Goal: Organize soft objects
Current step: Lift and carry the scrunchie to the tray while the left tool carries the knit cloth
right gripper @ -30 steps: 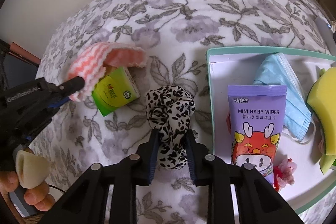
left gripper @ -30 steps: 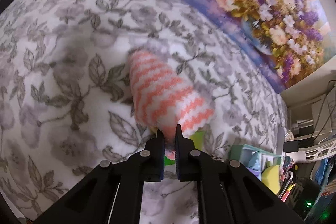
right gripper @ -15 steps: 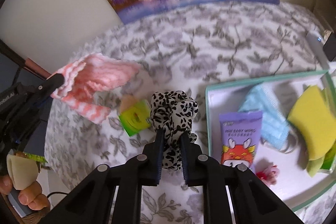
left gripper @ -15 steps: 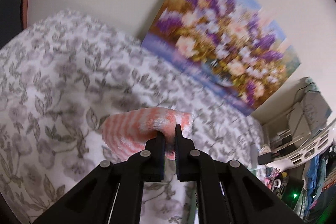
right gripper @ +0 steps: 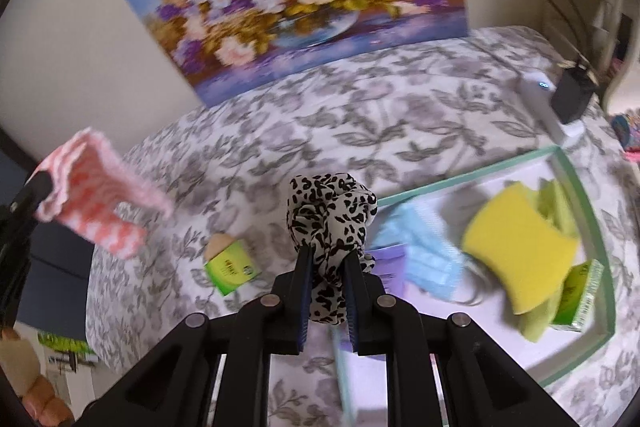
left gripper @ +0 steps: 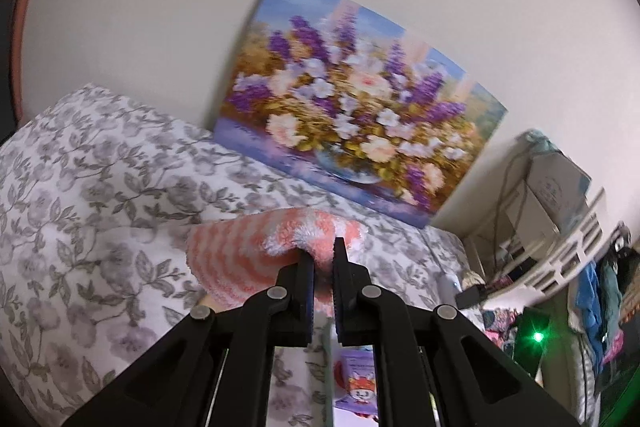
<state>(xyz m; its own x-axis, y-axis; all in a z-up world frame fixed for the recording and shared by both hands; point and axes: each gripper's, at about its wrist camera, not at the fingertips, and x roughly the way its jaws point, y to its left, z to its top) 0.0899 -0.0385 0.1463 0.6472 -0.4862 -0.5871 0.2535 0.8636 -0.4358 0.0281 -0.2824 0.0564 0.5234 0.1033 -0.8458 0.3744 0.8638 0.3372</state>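
One green packet (right gripper: 231, 264) — tissues, perhaps — beside tray (right gripper: 592, 223).

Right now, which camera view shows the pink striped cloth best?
The right wrist view: the pink striped cloth hangs whole from the left gripper, though blurred. The left wrist view shows it close but partly hidden behind the fingers.

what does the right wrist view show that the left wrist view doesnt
Only the right wrist view shows the right gripper shut on the leopard-print scrunchie, the green tissue pack lying on the bedspread, and the tray's yellow sponge and blue face mask.

Only the left wrist view shows the left gripper close up and the cluttered shelving beyond the bed.

Both show the pink striped cloth held in the left gripper, the flower painting, the bedspread and the purple wipes pack.
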